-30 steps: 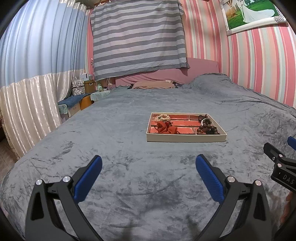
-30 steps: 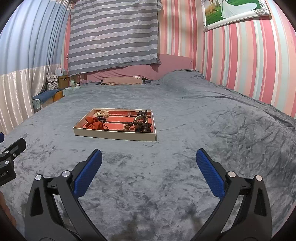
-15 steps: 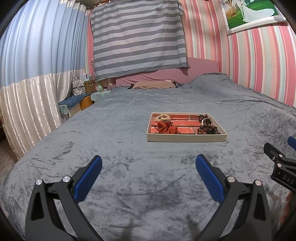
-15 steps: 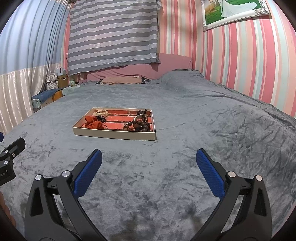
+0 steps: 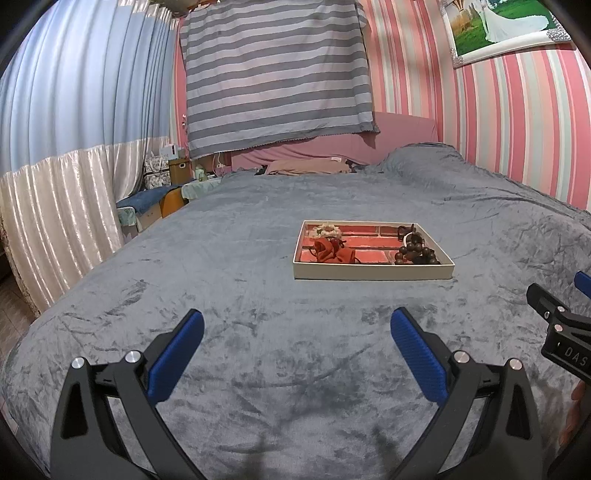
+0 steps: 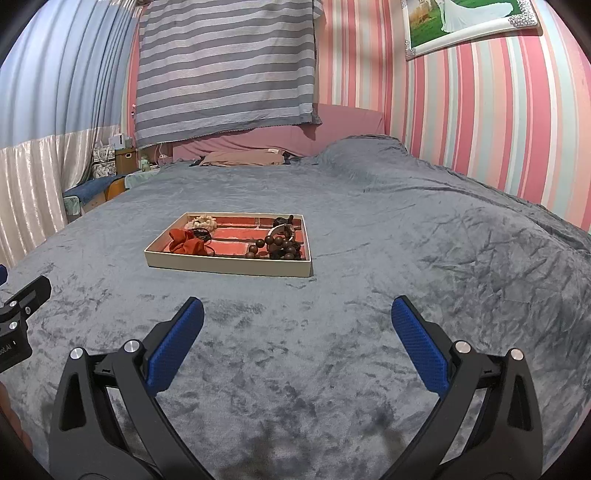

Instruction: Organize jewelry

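Both grippers, left gripper (image 5: 295, 332) and right gripper (image 6: 295, 321), have jaws spread wide, holding nothing, well short of the tray (image 6: 225, 265). Tray sits on grey bedspread (image 6: 406, 295). In tray: red scrunchie (image 6: 186, 242) left, dark bead bracelet (image 6: 279, 246) right.

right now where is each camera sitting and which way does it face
Left wrist: sits on the left gripper, low over the grey blanket, facing up the bed toward the tray and striped wall; its own open blue fingers show, with the right gripper's tip at the right edge.
Right wrist: sits on the right gripper, facing the same way; its open fingers show, with the left gripper's black body at the left edge.
Shared: both see the tray with a red cloth piece and dark beads, the blanket and the framed picture.
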The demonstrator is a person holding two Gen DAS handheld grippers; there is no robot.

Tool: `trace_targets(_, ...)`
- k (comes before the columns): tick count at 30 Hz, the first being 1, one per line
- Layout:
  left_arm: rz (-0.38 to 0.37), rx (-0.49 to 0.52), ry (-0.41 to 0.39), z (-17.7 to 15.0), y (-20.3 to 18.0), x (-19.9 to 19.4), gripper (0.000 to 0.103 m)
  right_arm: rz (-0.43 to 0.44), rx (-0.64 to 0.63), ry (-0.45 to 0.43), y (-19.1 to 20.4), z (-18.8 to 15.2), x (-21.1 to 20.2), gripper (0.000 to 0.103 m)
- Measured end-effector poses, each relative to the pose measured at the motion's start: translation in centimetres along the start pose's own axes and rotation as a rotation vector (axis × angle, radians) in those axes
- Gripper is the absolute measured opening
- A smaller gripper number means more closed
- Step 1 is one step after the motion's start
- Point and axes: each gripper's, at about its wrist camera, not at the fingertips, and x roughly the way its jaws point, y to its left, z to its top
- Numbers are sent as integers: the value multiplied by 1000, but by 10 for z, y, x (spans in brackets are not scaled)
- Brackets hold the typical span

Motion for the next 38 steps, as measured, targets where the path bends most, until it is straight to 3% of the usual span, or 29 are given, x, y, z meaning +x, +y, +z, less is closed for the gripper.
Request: trace_targets(38,-8,-8,8,-4,4,-1,99,0,2,-1,3,-2,1,99)
